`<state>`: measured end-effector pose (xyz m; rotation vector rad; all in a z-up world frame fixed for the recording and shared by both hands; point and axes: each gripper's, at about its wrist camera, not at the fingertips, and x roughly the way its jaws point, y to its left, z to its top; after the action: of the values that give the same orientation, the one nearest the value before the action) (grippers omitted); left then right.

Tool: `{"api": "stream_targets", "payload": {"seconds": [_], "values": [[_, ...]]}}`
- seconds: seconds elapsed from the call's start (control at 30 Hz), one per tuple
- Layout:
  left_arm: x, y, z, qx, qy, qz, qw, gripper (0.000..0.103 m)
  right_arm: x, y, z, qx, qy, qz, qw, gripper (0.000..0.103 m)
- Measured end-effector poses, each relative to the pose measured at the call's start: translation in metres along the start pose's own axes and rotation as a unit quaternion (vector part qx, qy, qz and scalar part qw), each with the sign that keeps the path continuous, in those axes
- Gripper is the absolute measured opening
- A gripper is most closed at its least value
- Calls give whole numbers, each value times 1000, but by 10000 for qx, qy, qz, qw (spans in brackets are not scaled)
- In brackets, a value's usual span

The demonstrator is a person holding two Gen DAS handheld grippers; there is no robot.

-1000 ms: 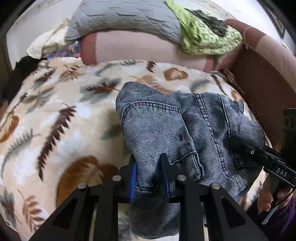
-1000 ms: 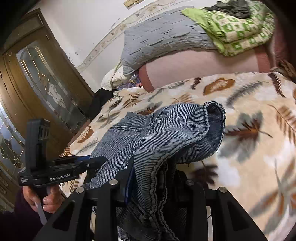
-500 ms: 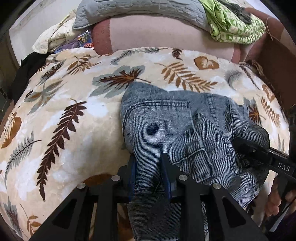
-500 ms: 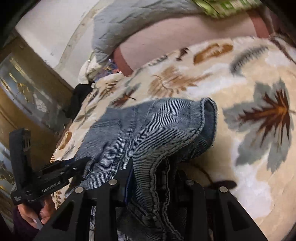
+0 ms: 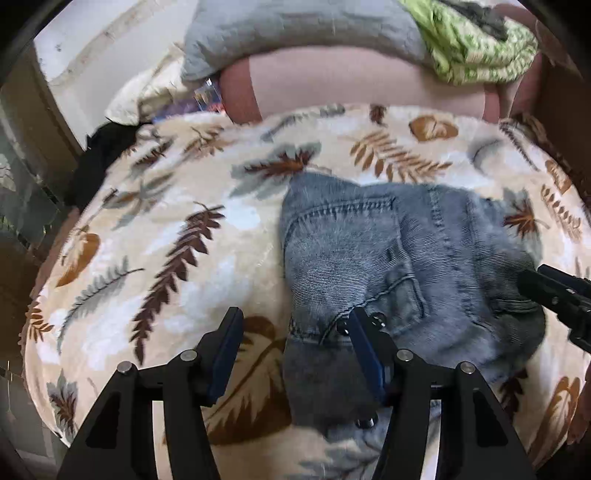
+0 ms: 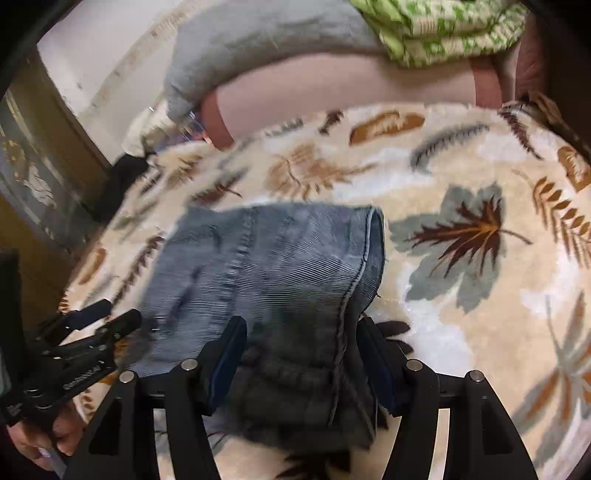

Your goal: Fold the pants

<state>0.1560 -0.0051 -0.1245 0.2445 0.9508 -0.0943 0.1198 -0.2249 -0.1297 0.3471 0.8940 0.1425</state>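
I hold a gripper in each hand above a folded pair of jeans (image 5: 399,258) that lies on a cream blanket (image 5: 155,258) printed with brown and grey leaves. The blanket covers a bed.

Far to the left of the jeans, at the blanket's edge, lies a heap of black cloth (image 5: 99,162). Beyond it stands a wooden door with patterned glass (image 6: 33,177).

My left gripper (image 5: 295,343) is at the near left corner of the jeans. Its jaws are opening. The left finger hangs over bare blanket beside the jeans, and the right finger is over the denim near a back pocket. The corner of the jeans lies between them, not pinched.

Behind the jeans, at the head of the bed, a pink bolster (image 5: 354,85) runs across. A grey quilted cover (image 5: 295,26) is draped on top of it.

My right gripper (image 6: 301,347) is at the near right side of the jeans, where a thick fold with a stitched seam lies. Its jaws are opening too. The fold sits between the fingers, and I cannot tell whether they touch it.

To the right of the grey cover, also on the bolster, sits a green and white patterned cloth (image 6: 454,26). To the right of the jeans the blanket shows a large grey leaf.
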Motion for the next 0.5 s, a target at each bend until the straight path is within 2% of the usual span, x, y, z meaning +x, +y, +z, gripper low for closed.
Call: {"api": "stream_targets", "payload": {"seconds": [0.2, 0.5], "values": [[-61, 3, -14, -18, -587, 61, 9983, 60, -65, 25, -13, -269, -571, -12, 9980, 66], [-132, 8, -34, -45, -1157, -2, 9933, 60, -132, 64, -35, -659, -1078, -1, 9920, 68]]}}
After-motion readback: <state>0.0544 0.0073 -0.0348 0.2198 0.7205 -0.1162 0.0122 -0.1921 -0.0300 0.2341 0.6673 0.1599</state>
